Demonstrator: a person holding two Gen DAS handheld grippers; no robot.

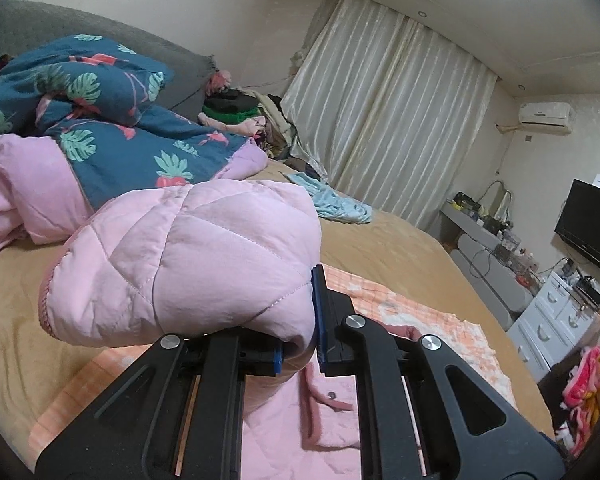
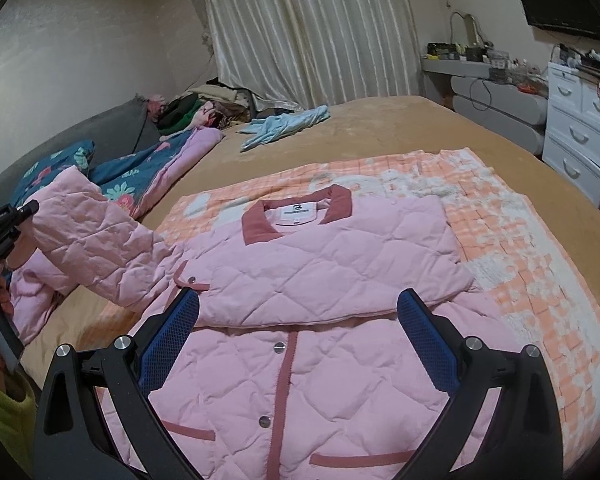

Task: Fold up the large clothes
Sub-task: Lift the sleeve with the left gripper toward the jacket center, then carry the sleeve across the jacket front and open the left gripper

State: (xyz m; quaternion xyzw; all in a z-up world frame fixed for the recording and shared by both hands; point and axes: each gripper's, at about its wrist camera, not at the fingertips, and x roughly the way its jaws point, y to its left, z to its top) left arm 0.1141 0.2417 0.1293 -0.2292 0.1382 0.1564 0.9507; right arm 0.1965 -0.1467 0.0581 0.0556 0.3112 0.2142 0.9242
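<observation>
A pink quilted jacket (image 2: 324, 360) with a rose collar lies front-up on an orange checked blanket (image 2: 512, 240) on the bed. One sleeve is folded across its chest. My left gripper (image 1: 300, 340) is shut on the other sleeve (image 1: 188, 260) and holds it lifted at the jacket's left side; it also shows in the right wrist view (image 2: 20, 212) with the raised sleeve (image 2: 100, 240). My right gripper (image 2: 298, 304) is open and empty, hovering just above the jacket's middle.
A blue leaf-print quilt (image 1: 112, 132) and pink bedding (image 1: 20, 192) lie at the bed's head. A light blue cloth (image 2: 284, 126) lies farther on the tan bedsheet (image 2: 400, 120). White drawers (image 2: 580, 132) and a desk stand beside the bed.
</observation>
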